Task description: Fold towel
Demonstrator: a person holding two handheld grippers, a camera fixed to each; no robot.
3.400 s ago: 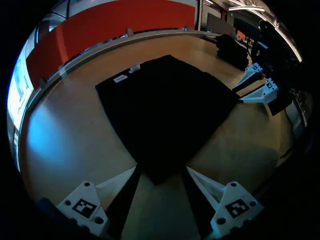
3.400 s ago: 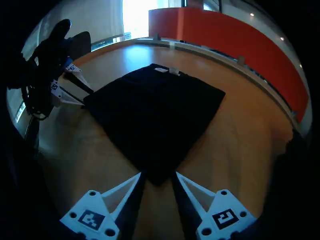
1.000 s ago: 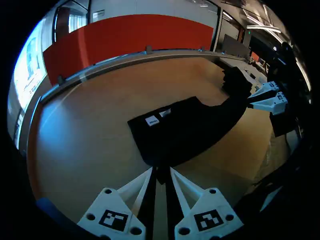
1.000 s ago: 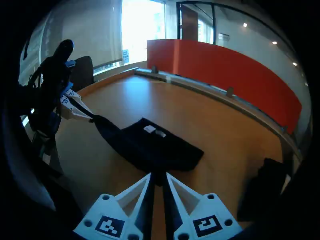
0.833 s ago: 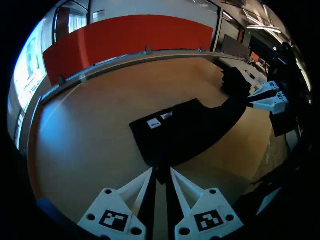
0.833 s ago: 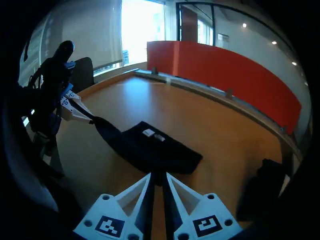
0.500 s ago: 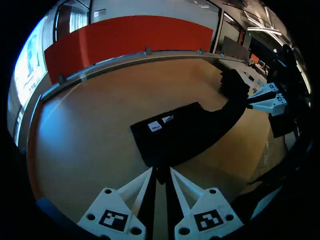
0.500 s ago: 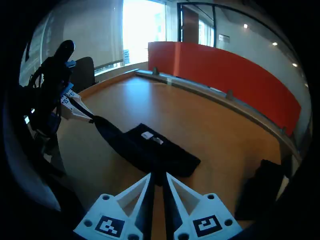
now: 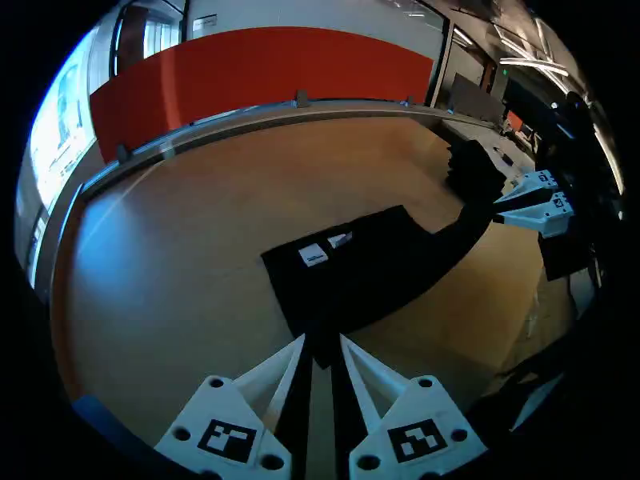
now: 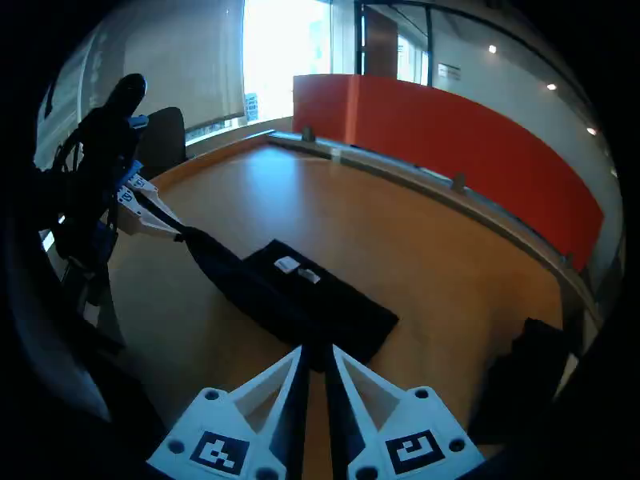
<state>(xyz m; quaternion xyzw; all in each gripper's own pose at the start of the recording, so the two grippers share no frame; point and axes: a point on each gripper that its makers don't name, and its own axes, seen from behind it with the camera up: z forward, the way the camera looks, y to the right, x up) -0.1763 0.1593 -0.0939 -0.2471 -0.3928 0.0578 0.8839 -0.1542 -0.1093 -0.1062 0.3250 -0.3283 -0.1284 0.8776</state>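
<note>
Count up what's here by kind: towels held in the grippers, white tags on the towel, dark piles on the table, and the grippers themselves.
black towel, pinched at two corners: 1
white tags on the towel: 2
dark folded pile on the wooden table: 1
white two-finger grippers, left gripper and right gripper: 2
Total: 6

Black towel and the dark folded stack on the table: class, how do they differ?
The black towel is stretched out, its near edge lifted; the dark stack sits compact. The towel is pinched by the left tool and right tool; the stack is untouched. Both are dark cloth on the wooden table.
</note>
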